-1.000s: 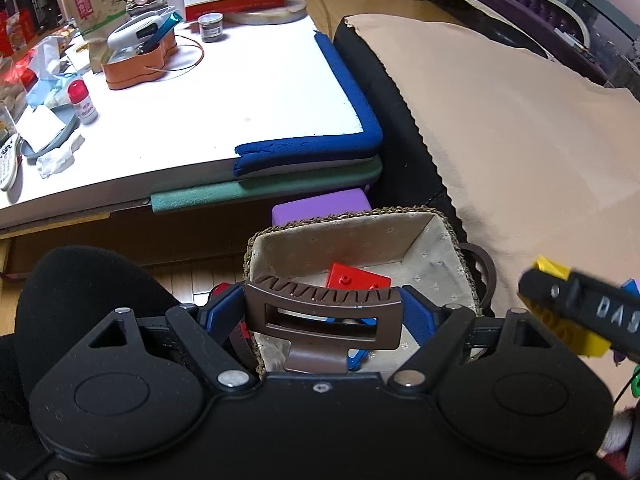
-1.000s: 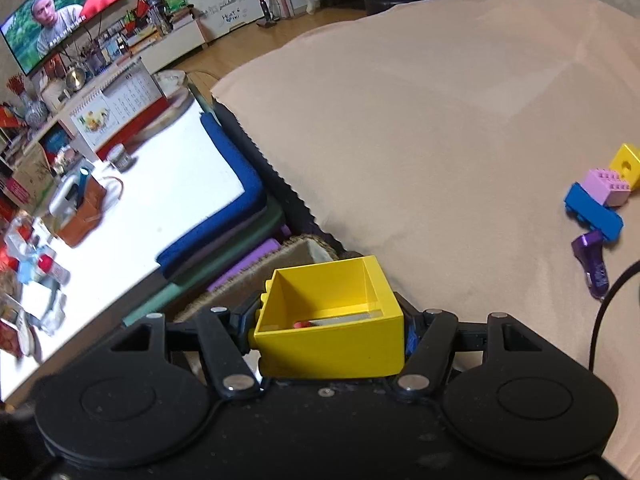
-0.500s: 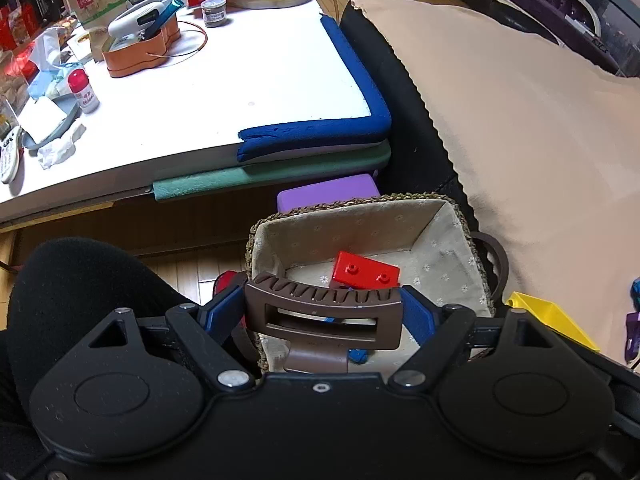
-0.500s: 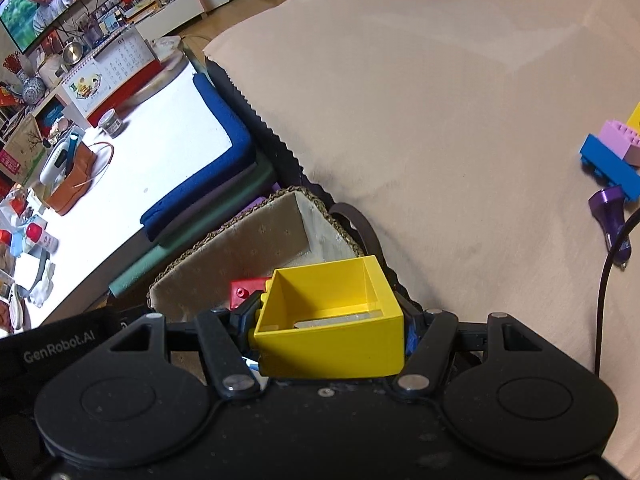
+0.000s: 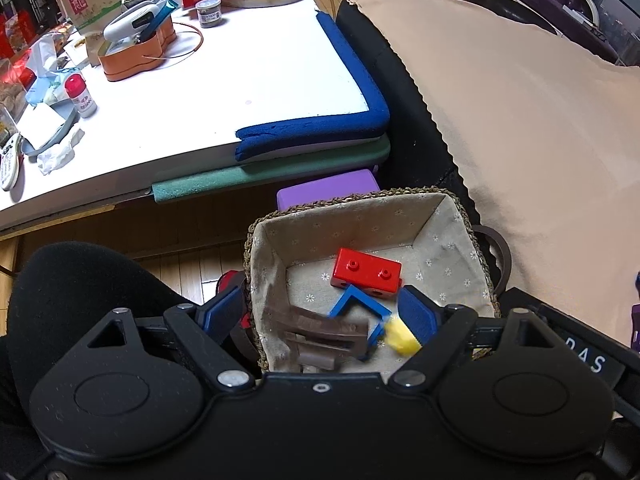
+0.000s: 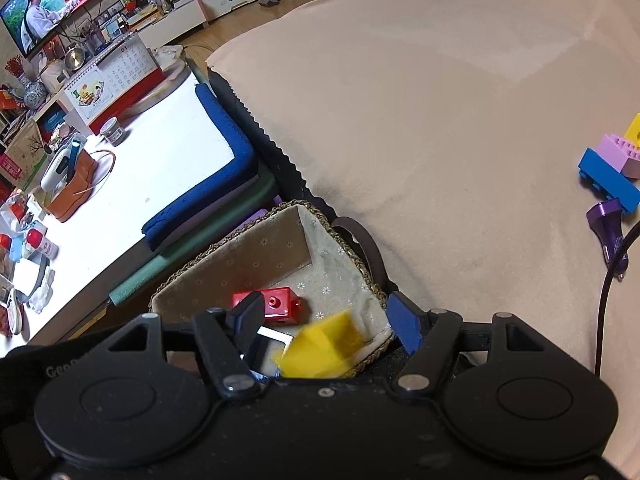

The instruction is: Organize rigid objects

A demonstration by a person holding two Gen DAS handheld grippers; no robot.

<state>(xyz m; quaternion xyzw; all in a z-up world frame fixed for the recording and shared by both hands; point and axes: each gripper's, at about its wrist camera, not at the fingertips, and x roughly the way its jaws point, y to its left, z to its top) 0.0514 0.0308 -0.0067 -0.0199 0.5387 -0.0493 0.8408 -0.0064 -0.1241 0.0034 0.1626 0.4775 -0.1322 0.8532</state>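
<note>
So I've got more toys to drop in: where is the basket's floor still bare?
The basket has bare lining along its far wall and in the right corner beyond the red block. The near half is crowded: blue frame, brown clip and yellow piece lie blurred there, under both opening grippers.

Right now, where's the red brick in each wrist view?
Left wrist: red brick lies on the basket floor, centre-right, above the blue frame piece.
Right wrist: red brick sits lower centre, partly behind the left finger.
Shared landmark: the fabric-lined woven basket.
</note>
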